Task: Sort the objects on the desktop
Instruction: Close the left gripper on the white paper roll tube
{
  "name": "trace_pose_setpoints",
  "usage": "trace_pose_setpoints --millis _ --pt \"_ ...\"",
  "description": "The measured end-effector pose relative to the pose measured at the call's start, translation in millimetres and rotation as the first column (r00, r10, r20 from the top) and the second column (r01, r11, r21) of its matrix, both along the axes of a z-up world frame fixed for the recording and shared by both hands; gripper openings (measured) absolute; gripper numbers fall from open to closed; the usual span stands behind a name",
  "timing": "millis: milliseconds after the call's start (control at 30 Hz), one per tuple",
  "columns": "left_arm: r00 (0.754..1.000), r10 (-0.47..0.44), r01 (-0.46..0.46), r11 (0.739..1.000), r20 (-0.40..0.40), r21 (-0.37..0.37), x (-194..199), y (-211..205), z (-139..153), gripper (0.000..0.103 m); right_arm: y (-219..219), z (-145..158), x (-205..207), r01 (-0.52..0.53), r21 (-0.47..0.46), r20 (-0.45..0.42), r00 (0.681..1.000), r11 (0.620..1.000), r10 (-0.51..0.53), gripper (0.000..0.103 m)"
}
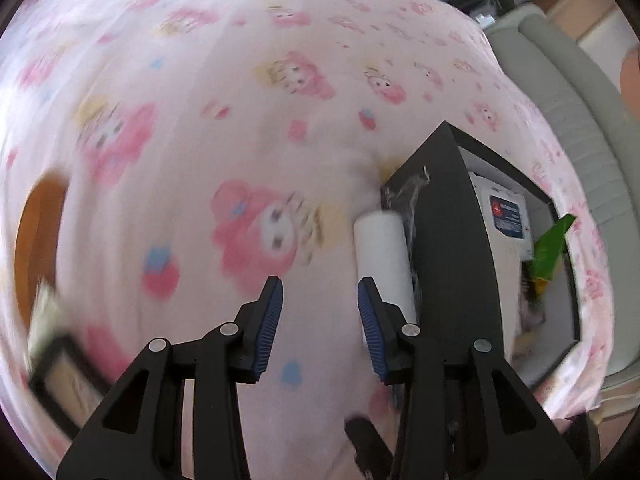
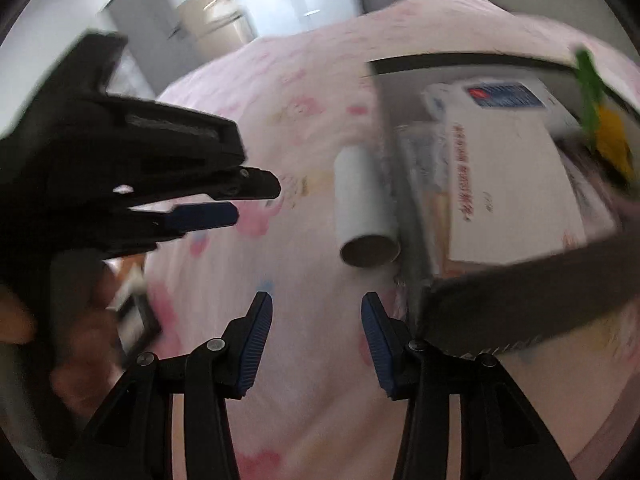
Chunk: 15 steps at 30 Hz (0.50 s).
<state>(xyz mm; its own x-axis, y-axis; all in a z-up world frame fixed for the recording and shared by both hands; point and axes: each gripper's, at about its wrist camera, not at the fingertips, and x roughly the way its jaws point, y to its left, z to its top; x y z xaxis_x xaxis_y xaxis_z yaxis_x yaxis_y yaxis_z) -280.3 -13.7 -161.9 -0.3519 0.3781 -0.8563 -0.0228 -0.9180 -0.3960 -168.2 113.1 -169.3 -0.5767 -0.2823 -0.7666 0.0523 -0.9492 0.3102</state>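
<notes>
1. Both grippers are wide apart and hold nothing: the left gripper [image 1: 320,300] and the right gripper [image 2: 317,318] each show two blue pads with only cloth between them.
2. Under them lies the surface, covered with a pink cloth [image 1: 248,128] that has cartoon animal pictures on it.
3. At 3 o'clock in the left wrist view sits a black box [image 1: 444,216], open at the top. The right wrist view shows it at 2 o'clock.
4. Inside the box lies a white carton [image 2: 504,176] with red writing. Beside it is a smaller white pack with a blue label [image 1: 508,216].
5. A green and yellow packet [image 1: 550,248] sticks up at the far side of the box.
6. A white roll [image 1: 384,256] lies on the cloth, right against the outside wall of the box. It is just past the right finger of the left gripper.
7. The roll's open, hollow end shows in the right wrist view.
8. At 9 o'clock in the right wrist view, a hand [image 2: 76,344] holds the left gripper's handle. It is blurry.
9. At 8 o'clock in the left wrist view is a small black-edged thing [image 1: 60,372], too blurry to tell.
</notes>
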Motion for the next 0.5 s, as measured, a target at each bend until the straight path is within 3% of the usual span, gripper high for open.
trace_pose_setpoints --millis 67,167,300,333,500 --pt "0.999 -0.042 0.042 0.999 0.008 0.015 -21 8 -4 0.039 1 -2 2 0.124 -0.028 -0.008 0.992 0.992 -0.124 0.039" --pt "0.993 -0.117 0.116 0.993 0.008 0.037 -55 20 -10 0.039 0 -20 -3 0.294 -0.045 0.039 0.955 0.955 -0.293 0.039" --pt "0.970 -0.238 0.233 0.968 0.049 0.098 -85 38 -23 0.039 5 -30 -12 0.334 -0.104 0.088 0.941 0.937 -0.326 0.032" --pt "0.960 -0.271 0.266 0.960 0.065 0.084 -88 44 -29 0.039 6 -31 -13 0.341 -0.113 0.095 0.939 0.933 -0.331 0.032" --pt "0.944 -0.318 0.308 0.944 0.084 0.117 -67 42 -35 0.039 12 -36 -20 0.374 -0.152 0.132 0.925 0.915 -0.356 0.032"
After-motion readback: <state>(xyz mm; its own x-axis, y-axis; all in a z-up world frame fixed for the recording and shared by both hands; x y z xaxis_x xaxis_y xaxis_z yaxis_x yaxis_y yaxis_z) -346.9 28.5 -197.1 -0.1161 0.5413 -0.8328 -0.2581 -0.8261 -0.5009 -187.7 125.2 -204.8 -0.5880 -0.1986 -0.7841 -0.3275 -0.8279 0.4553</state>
